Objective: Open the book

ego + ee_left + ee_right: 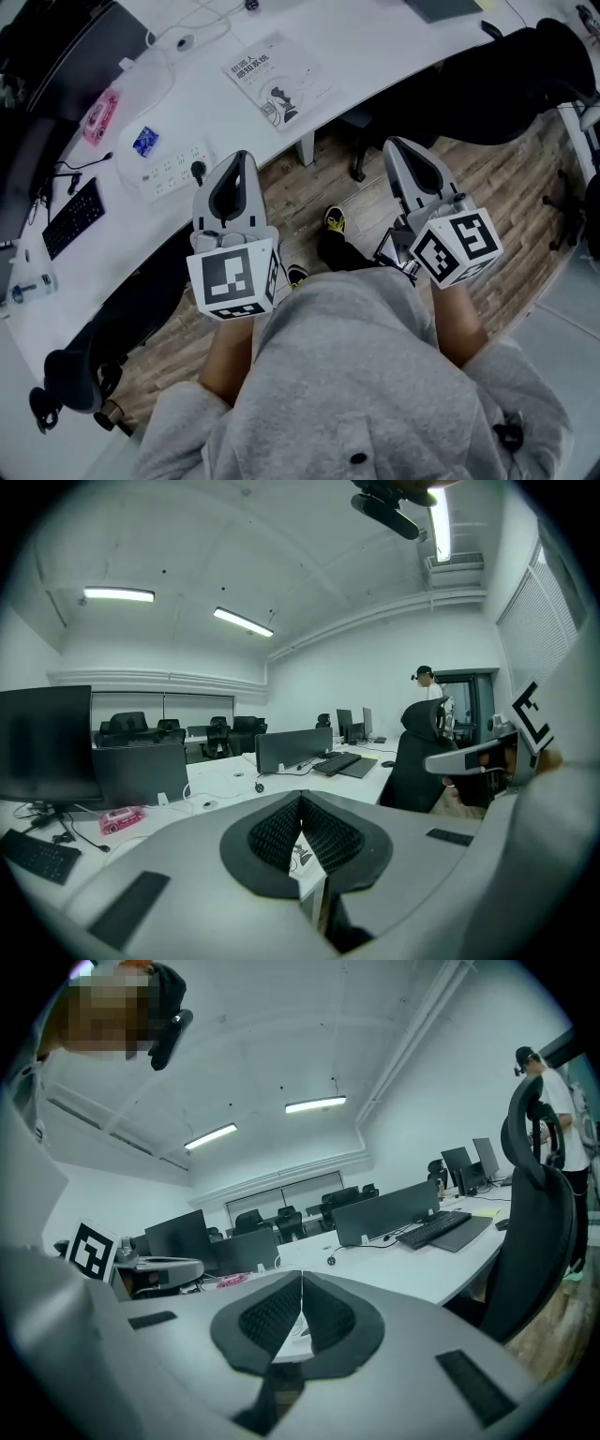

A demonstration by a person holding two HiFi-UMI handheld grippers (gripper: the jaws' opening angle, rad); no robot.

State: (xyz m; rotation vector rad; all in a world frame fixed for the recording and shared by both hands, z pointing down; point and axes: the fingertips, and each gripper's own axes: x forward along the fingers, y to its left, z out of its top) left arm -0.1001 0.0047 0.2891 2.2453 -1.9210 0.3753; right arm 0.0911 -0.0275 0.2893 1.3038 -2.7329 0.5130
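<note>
The book, a closed white paperback with a chess-piece cover, lies on the white desk near its front edge. Both grippers hover over the wooden floor short of the desk edge and point toward it. My left gripper is below and left of the book, its jaws shut with nothing between them. My right gripper is to the book's right, also shut and empty. In the left gripper view a bit of the book shows under the closed tips. In the right gripper view the book peeks below the tips.
A white power strip, a blue packet, a pink item and a black keyboard lie on the desk to the left. A black office chair stands at the right, another at lower left. A person stands far off.
</note>
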